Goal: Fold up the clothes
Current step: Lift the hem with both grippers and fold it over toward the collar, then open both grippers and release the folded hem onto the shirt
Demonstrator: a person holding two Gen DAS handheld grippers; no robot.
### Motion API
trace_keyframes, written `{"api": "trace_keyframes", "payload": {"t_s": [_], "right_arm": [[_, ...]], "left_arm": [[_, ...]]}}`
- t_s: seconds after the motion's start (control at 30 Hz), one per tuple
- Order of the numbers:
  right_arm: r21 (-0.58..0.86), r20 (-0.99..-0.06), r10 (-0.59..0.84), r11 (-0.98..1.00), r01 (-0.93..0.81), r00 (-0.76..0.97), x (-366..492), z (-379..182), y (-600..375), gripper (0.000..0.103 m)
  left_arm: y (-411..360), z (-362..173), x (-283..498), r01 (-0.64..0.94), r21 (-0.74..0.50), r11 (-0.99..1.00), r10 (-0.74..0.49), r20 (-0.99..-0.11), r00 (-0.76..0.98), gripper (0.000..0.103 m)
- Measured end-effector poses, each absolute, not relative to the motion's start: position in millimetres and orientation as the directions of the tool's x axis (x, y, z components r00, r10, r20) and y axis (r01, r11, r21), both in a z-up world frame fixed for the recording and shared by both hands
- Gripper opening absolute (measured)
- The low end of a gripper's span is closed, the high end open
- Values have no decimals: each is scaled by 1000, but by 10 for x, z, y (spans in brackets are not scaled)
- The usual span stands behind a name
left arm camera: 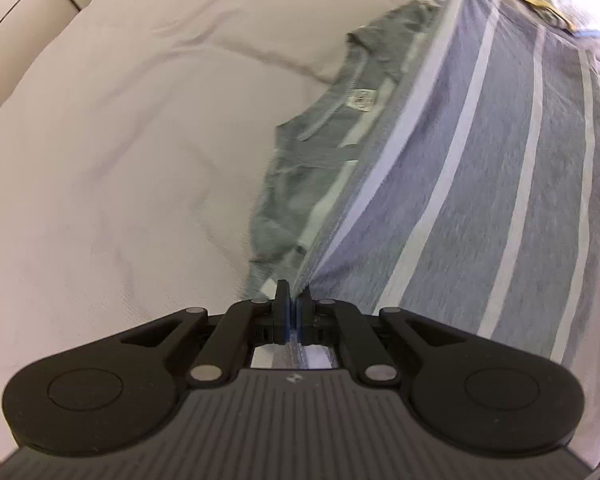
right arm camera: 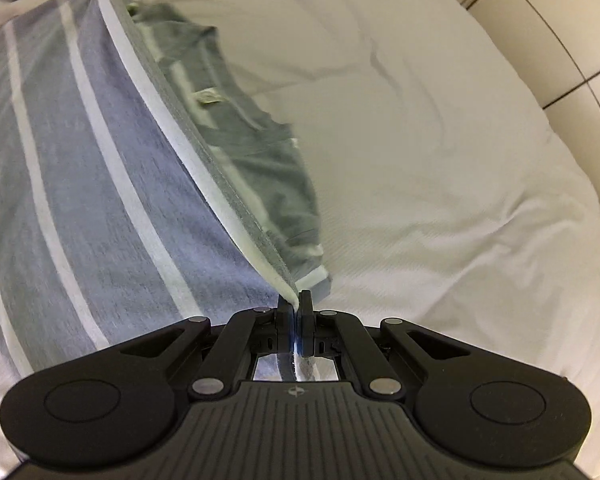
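Grey-blue cloth with white stripes, a striped shirt (left arm camera: 480,184), hangs stretched between the two claws over a bed with a white sheet (left arm camera: 120,160). The left claw (left arm camera: 293,304) is clenched on one corner of the raised edge, its jaws pressed together with fabric pinched between them. The right claw (right arm camera: 296,310) is likewise clenched on the other corner of the same edge, where the white band (right arm camera: 148,92) of the hem or fold line runs up and away from it.

From the left claw the taut edge runs away to the far right; from the right claw it runs to the far left. So the long axis of the held edge lies straight between the two hands, and neither hand is nearer to it than the other. Below that edge, the rest of the shirt lies on the bed: the neckline with its small label (left arm camera: 360,101) shows on the lower layer, just beyond the lifted part. The pictures are blurred, so whether that lower layer lies quite flat is hard to tell.

My reading is that a fold is in progress, the held half being carried across the lying half. The coming move turns on keeping the edge level and square to the collar line before lowering it.
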State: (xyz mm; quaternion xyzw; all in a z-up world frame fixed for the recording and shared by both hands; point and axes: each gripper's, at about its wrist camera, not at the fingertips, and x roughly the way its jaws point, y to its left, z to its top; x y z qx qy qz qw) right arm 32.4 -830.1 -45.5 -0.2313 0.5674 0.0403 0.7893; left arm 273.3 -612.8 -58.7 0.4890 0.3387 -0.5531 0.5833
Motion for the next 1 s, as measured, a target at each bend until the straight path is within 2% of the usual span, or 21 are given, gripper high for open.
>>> {"api": "trace_keyframes", "payload": {"t_s": [0.4,0.47,0.5,0.57,0.6,0.7,0.83,0.93,1.0], "right_arm": [[-213,-942,-106,921,-325,317,730,-865,-8751,0],[-196,-945,-92,928,-317,314,766,-904,-8826,0],[-188,-947,-87,931,-313,310,781,-926,-8859,0],[-176,-950,-81,936,-305,301,802,-972,-8917,0],[-179,-950,-85,937,-299,302,812,-993,-8942,5],[-195,-942,-105,945,-264,317,835,-1023,-9027,8],[-206,-934,-130,958,-202,333,768,-966,-9129,27],[-195,-931,-134,969,-150,340,695,-922,-9198,28],[-176,-931,-127,978,-114,342,636,-907,-9235,29]], "left_arm": [[-6416,-849,3097,988,154,25,-274,-949,155,2],[-6453,-893,3124,988,155,29,-263,-952,157,8],[-6460,-911,3151,985,165,45,-260,-950,171,15],[-6454,-934,3249,979,177,103,-255,-946,198,20],[-6434,-932,3318,975,171,142,-255,-945,203,20],[-6361,-924,3441,956,186,225,-243,-940,240,20],[-6207,-869,3499,942,174,289,-236,-940,246,20],[-6045,-840,3504,928,128,350,-248,-943,224,20],[-6002,-866,3508,923,103,370,-257,-944,208,25]]}}
